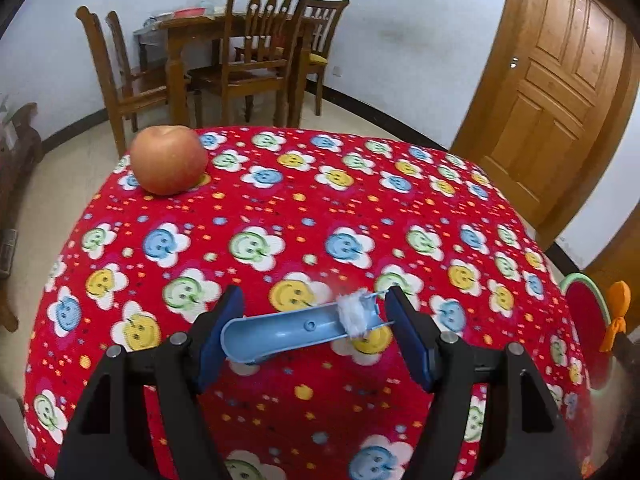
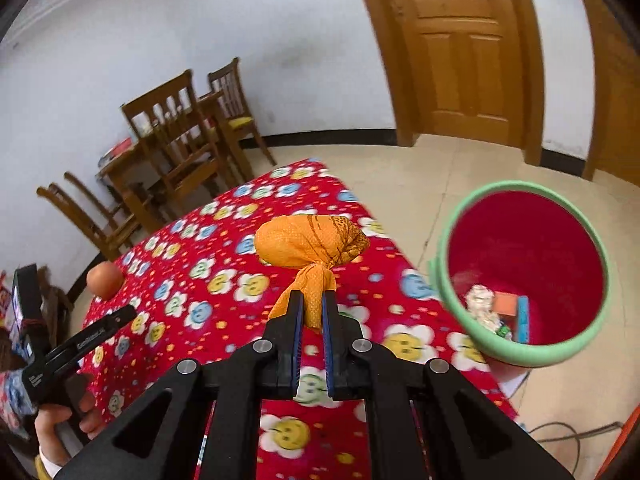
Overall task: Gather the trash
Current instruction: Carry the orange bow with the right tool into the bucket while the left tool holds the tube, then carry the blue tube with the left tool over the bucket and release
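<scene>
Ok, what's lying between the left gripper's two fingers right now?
In the left wrist view, a light blue plastic piece with a white fluffy wad at one end lies on the tablecloth between the open left gripper fingers.

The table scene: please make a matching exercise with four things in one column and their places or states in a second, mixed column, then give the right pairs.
Things:
1. apple
2. orange bundle
3. blue plastic piece
4. bin

Places or states:
A. between the open fingers of the left tool
B. red inside with a green rim, trash at the bottom
C. near the far left corner of the tablecloth
D. pinched by its tail in the right tool

Pairs: 1-C, 2-D, 3-A, 4-B
</scene>
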Tool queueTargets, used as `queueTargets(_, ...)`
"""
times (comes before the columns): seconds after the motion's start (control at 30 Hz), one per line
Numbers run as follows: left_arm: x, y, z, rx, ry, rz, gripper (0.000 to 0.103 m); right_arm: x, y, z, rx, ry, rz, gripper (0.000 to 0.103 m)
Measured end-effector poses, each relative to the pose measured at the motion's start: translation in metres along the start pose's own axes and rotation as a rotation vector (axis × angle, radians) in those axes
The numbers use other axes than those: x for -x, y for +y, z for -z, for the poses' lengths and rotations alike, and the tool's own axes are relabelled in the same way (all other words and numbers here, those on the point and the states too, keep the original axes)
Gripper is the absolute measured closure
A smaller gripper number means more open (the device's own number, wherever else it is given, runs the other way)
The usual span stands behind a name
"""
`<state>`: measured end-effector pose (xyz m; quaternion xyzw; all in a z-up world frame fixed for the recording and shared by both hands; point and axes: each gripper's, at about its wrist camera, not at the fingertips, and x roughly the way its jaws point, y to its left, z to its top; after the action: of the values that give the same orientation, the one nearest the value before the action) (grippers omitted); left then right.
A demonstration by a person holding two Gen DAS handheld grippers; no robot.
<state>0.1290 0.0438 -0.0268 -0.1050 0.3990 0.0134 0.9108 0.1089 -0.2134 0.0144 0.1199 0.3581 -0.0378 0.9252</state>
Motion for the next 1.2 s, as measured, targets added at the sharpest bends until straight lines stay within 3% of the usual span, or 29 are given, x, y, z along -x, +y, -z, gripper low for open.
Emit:
queueTargets(0.57,0.019,-0.06,0.008,-0.138,-0.01,0.05,0.031,0.027,-0.09,-0.001,-0.168,-0.023,0.111,0.094)
queueTargets(0.97,0.039,-0.135,0.013,-0.238,0.006,0.168,0.031,0.029,-0.144,0.004,-0.262,0.008,0.116,0.091)
queueTargets(1.2,0.043,-0.18,0.022,-0.322,0.013,0.218,0.031,0.027,-0.167,0.004,-0.319,0.008,0.109,0.075)
